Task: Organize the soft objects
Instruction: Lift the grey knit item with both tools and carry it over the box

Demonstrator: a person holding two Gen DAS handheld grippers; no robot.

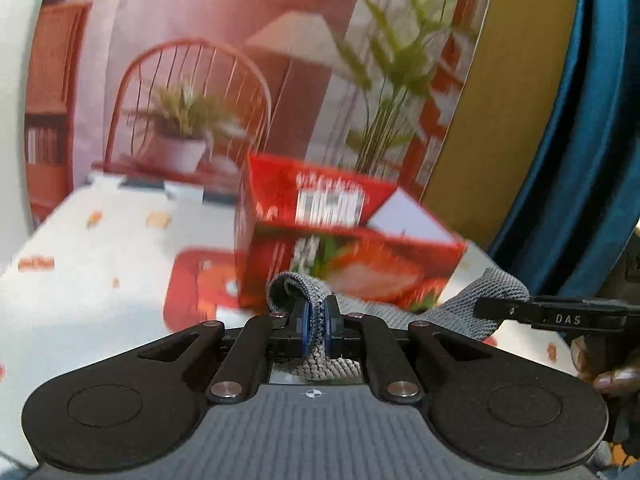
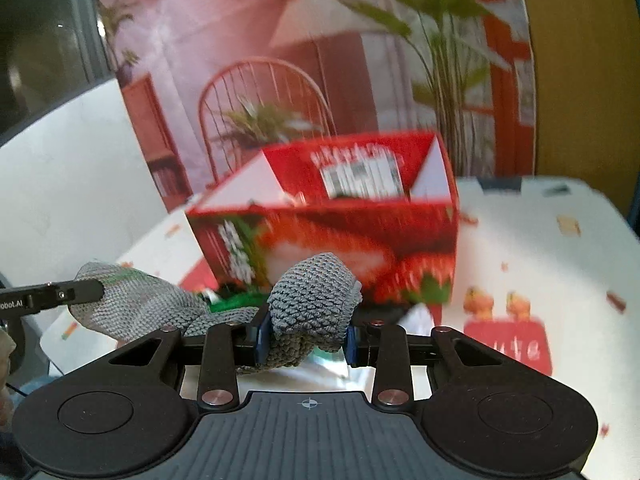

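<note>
Both the left gripper (image 1: 315, 326) and the right gripper (image 2: 306, 338) have their jaws closed on one grey knitted cloth (image 2: 312, 296) hanging between them, so its thin left fold may slip out before the red box (image 2: 332, 216) ahead.

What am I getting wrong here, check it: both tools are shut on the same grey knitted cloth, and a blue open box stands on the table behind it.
The box colour is wrong. The open box is red, as the right wrist view shows. The rest stands: the left tool and the right tool are each shut on the grey knitted cloth, with the box on the table behind it.
</note>
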